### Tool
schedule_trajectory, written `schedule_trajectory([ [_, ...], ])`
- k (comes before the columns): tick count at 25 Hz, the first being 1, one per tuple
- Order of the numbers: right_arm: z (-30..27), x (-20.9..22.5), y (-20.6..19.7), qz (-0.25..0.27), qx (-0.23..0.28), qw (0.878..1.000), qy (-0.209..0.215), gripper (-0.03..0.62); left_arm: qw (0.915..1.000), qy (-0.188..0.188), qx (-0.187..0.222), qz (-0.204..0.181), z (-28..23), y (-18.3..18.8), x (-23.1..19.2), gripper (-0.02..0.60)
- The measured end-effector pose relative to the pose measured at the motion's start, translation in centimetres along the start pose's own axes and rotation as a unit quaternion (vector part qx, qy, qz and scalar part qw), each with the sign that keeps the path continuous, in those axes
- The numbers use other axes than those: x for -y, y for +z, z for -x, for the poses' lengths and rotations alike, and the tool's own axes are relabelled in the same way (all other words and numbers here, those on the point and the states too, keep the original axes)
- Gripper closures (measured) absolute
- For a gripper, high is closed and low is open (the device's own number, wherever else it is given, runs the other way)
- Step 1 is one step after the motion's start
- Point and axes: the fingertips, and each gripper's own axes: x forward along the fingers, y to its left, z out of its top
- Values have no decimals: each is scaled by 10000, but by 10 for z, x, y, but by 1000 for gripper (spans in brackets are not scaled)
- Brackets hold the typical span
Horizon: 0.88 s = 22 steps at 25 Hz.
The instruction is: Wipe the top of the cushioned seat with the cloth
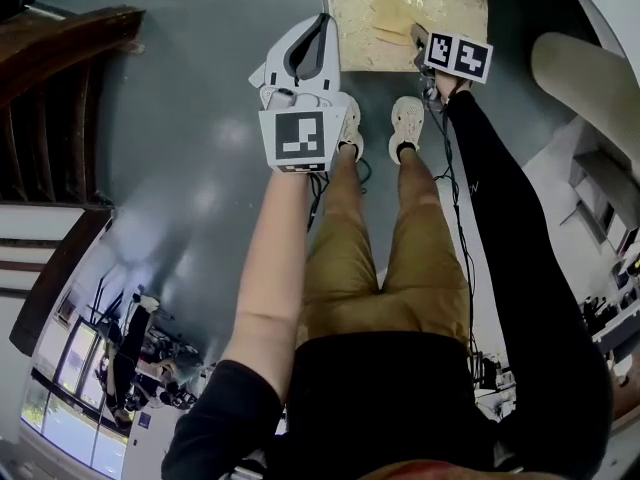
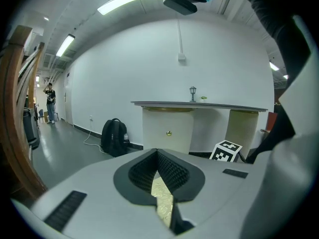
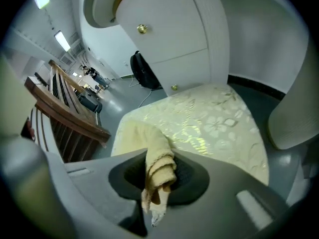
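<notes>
While the yellow cloth (image 3: 158, 169) sits bunched between the jaws of the right tongs (image 3: 159, 159), which are clamped on it, its free end lies spread on the cushioned seat (image 3: 215, 126). That end rests on the near left part of the pale gold, flower-patterned top. The left tongs (image 2: 158, 156) hang near the seat's front edge, jaws drawn together at the tips with nothing between them. Grey floor (image 1: 200, 118) surrounds the seat, and the person's shoes (image 1: 405, 123) stand just before it. A black backpack (image 2: 113, 136) leans against the far wall.
</notes>
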Motion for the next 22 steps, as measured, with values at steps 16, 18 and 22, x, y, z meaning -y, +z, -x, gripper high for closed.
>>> schedule_trajectory([
  [16, 78, 226, 34, -421, 164, 9877, -1500, 537, 9998, -125, 42, -155, -47, 24, 83, 574],
  [18, 88, 238, 34, -467, 270, 9857, -1595, 537, 9998, -123, 32, -165, -46, 24, 84, 574],
  [22, 107, 232, 29, -558, 589, 9855, -1489, 537, 9998, -151, -9, -100, -35, 19, 78, 574],
])
